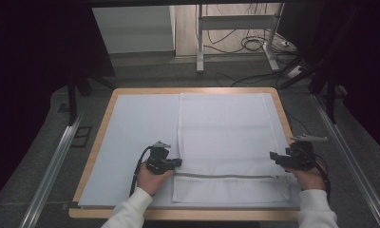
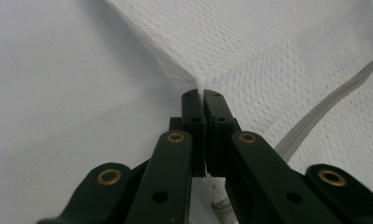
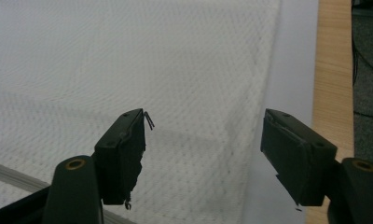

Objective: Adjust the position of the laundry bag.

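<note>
Two tongs: L (image 2: 203, 95) pinching mesh bag (image 1: 226, 128) edge, R (image 3: 203, 140) open.

Right hand-held gripper (image 3: 203, 140) seen along its two black jaws, which rise from the lower edge and stand wide apart with nothing between them. A short piece of thin wire projects from the tip of the jaw on the left. Beneath and beyond the jaws lies a white mesh fabric bag (image 3: 142, 60), spread flat; its grey zipper strip (image 3: 10, 175) crosses the lower left corner. To the right of the bag runs a pale mat (image 3: 292, 60), then the light wooden edge of the tabletop (image 3: 333, 70), then dark carpeted floor (image 3: 367, 70) with black cables.
</note>
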The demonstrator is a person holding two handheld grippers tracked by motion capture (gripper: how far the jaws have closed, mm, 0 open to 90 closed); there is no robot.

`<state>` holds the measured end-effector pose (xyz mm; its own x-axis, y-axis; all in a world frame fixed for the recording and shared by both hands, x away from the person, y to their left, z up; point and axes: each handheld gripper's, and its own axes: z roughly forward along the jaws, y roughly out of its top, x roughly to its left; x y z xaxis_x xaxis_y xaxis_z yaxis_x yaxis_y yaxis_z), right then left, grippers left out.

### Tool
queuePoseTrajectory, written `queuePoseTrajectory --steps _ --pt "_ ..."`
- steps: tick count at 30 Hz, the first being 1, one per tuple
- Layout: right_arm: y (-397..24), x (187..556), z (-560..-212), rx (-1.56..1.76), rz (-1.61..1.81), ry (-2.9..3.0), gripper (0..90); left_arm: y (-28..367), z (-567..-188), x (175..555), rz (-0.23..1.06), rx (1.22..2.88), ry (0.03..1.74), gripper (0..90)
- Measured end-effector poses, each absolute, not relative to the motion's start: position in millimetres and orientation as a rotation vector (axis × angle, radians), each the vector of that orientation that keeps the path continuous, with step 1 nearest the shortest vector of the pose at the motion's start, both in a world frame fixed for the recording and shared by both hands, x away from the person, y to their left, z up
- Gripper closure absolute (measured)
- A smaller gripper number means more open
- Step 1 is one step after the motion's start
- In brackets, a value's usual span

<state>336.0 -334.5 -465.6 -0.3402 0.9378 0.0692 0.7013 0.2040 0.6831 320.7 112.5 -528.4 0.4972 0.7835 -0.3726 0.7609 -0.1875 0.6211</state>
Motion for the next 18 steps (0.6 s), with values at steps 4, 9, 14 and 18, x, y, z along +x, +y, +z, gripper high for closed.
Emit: queuePoseTrajectory --steps 4,9,14,18 --pt "-342.4 341.7 -468.7 1.569 0.889 2.123 35.0 111.9 -529.6 320.7 0.036 1.951 1.276 89.2" --pt "-344.4 348.0 -474.0 1.582 0.833 2.147 41.3 111.7 -529.7 320.9 0.041 1.942 1.276 89.3" --pt "-343.7 355.5 -483.9 1.608 0.773 2.178 44.9 112.0 -529.9 321.2 0.037 1.94 1.277 89.3" --pt "-345.6 357.0 -489.8 1.629 0.751 2.187 51.2 113.0 -529.7 321.5 0.033 1.94 1.274 89.2"
